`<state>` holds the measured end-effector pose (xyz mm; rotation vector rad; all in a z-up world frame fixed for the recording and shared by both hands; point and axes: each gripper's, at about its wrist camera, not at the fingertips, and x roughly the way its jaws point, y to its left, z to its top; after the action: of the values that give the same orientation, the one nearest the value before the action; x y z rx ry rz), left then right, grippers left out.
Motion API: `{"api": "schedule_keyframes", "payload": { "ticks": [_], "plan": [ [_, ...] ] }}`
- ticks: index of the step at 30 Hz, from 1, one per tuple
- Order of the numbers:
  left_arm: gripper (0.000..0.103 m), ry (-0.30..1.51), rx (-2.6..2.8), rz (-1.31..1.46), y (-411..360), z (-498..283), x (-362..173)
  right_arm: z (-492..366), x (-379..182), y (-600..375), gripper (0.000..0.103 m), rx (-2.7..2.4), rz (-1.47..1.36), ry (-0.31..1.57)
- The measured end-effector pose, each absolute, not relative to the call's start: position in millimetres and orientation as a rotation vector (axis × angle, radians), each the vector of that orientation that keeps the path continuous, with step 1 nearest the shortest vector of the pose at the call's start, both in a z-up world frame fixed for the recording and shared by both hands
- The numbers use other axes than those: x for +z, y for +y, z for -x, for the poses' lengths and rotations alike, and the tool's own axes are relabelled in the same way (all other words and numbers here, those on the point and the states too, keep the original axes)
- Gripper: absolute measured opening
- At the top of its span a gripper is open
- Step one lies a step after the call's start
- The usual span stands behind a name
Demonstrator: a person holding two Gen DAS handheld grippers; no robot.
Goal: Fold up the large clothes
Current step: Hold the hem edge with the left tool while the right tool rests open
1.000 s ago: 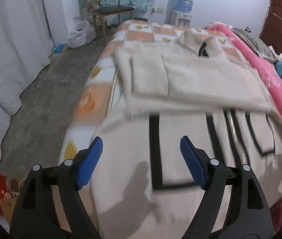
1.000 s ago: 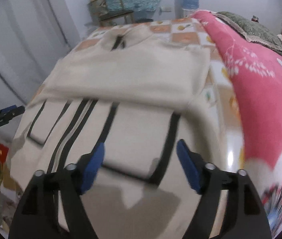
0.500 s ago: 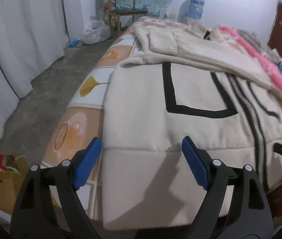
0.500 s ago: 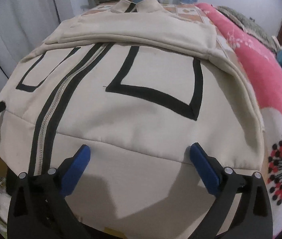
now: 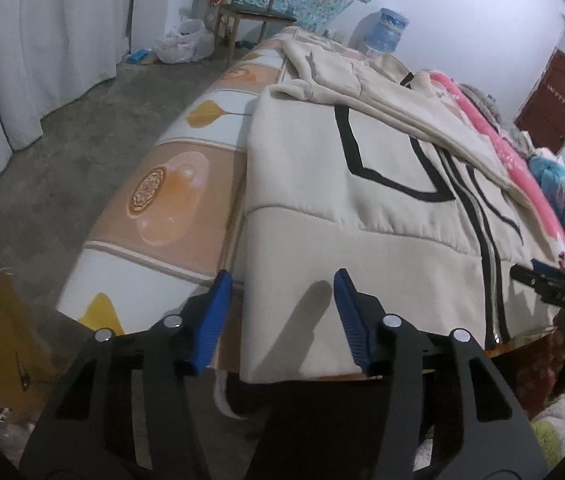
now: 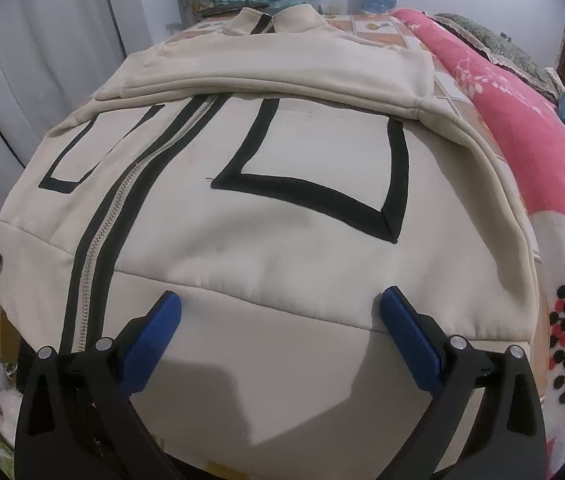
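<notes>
Left wrist | left gripper [image 5: 278, 280] closing astride jacket [image 5: 322, 184] hem corner, contact unclear | right gripper [image 6: 280, 300] fingers wide.

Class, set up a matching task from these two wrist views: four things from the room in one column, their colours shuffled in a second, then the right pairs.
Column 1:
1. jacket
2. blanket
3. door
4. gripper pads

Column 2:
A. blue
B. cream with black stripes
C. dark red-brown
D. pink with flowers

Pairs: 1-B, 2-D, 3-C, 4-A
</notes>
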<state>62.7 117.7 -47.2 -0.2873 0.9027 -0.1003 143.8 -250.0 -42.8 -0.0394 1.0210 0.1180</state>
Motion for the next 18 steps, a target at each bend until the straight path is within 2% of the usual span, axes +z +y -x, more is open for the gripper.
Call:
{"api": "schedule_keyframes", "payload": {
  "ticks": [8,13,18],
  "plan": [
    [0.042,0.873,-0.172,0.48,135,-86,-47,-143,-44,-249,0.097,0.114,0.037,1.012],
    [0.042,0.871,-0.269,0.625,143,-82,-49,-143,-43,-249,0.097,0.114,0.037,1.01],
    [0.042,0.956,-0.256,0.595,140,-74,-58,-142,-44,-249,0.097,0.116,0.035,1.007]
  ]
}}
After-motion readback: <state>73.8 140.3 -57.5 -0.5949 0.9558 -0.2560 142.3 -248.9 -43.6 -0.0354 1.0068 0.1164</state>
